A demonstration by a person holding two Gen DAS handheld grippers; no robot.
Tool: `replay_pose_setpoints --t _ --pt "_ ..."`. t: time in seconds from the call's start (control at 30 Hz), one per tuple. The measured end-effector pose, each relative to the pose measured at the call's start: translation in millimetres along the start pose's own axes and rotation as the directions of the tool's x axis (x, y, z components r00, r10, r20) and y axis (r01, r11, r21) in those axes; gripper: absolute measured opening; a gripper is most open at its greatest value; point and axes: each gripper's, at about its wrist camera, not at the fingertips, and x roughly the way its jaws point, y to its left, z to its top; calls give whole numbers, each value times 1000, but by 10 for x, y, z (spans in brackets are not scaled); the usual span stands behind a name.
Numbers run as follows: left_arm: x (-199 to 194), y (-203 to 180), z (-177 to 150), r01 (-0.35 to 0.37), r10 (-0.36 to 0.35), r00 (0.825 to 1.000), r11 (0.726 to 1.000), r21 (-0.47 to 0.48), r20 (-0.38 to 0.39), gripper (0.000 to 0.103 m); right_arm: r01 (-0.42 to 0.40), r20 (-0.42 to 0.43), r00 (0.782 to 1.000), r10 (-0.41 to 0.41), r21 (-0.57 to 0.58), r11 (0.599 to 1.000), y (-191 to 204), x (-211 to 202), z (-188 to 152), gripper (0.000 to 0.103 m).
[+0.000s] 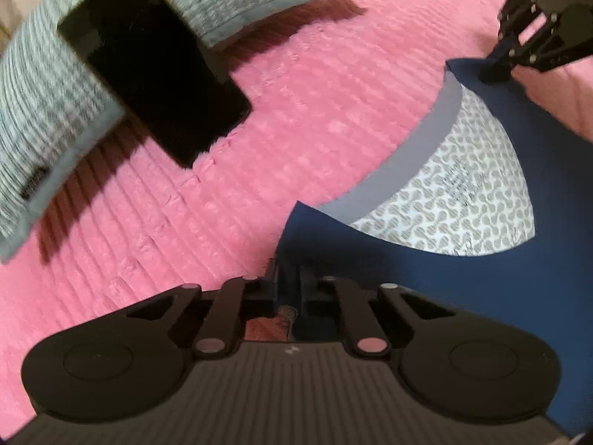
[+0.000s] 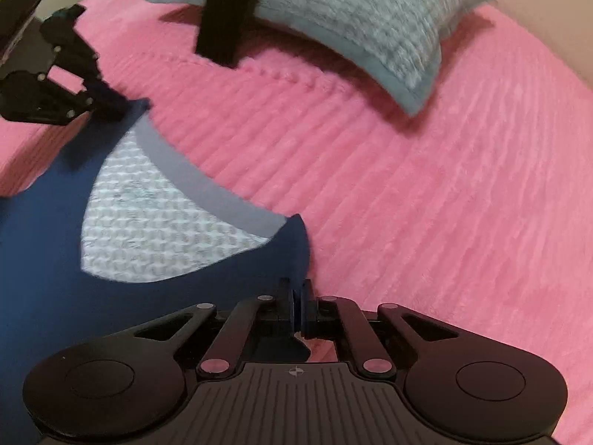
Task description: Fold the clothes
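A navy garment lies flat on the pink bedspread, its opening showing a grey band and a white patterned lining. My left gripper is shut on the near corner of that opening, with navy cloth pinched between the fingers. At the top right of the left wrist view, my right gripper grips the opposite corner. In the right wrist view the right gripper is shut on a fold of the navy garment, and the left gripper holds the far corner.
A grey-green knitted pillow rests on the pink ribbed bedspread beyond the garment. A flat black slab leans on the pillow. Bare bedspread stretches between pillow and garment.
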Motion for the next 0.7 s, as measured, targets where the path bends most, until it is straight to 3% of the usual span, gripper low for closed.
replay_pose_setpoints --t 0.17,0.37,0.57,0.7 --pt "-680 -161 -187 -46 43 989 999 20 142 5 42 121 992 -37 -45 998 407 -618 -185 1" --pt "-1766 -744 -785 22 -42 969 996 83 243 5 76 202 978 -46 -143 987 1262 -1473 -788 1" --pt "-2589 -1900 -1655 74 -120 974 971 227 193 0 33 141 990 8 -288 957 2410 -1976 -1801 1" --pt "-2663 -2577 -2254 151 -178 981 952 266 80 0 -52 21 998 63 -339 939 3017 -1900 -2509 1"
